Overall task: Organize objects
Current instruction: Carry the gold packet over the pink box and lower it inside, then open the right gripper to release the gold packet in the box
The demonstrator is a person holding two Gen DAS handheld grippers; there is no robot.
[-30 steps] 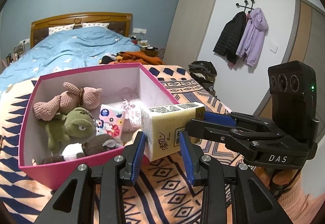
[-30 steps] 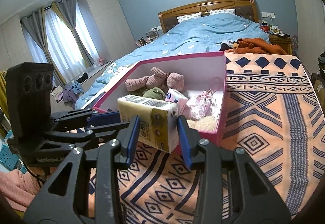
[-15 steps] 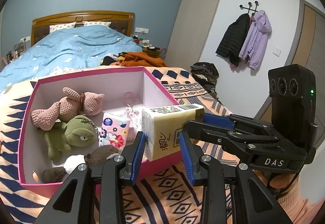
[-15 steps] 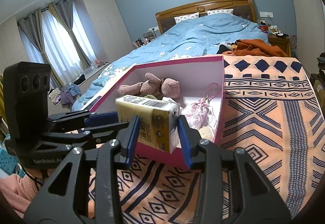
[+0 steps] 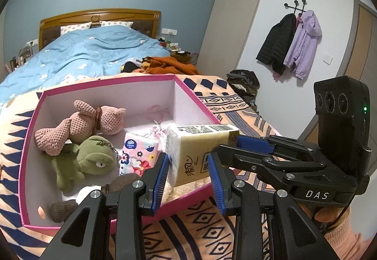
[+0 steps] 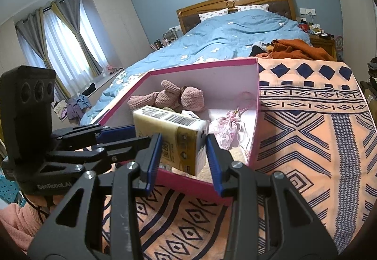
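Left wrist view showed the left gripper [image 5: 188, 170] clamped on one end of a yellow tissue pack [image 5: 195, 154], blue pads pressing both sides. The right gripper [image 5: 235, 146] came in from the right of that frame and pinched the pack's far end. Right wrist view confirmed this: the right gripper [image 6: 183, 154] had its jaws narrowed onto the tissue pack [image 6: 174, 137], while the left gripper [image 6: 122, 135] reached in from the left and gripped the other end. So both tools held the same pack, neither loose.

The pack hung above the near right corner of the pink box [image 5: 30, 137], over the rim and partly over the inside, not touching the floor of the box as far as could be seen. Inside lay a pink knitted toy [image 5: 80, 123], a green frog plush [image 5: 92, 158], a floral tissue packet [image 5: 136, 156], a brown plush [image 5: 117, 184] and a small pink pouch [image 6: 223, 128]. The box sat on a patterned blanket [image 6: 306, 130] on the bed.

Step in hand, by my reading: carrying the pack into the box, placement not yet done. Next move likely called for lowering it into the free space at the near right corner, beside the floral packet, then letting both grips go together. Risk: the pack catching on the rim or crushing the pouch.
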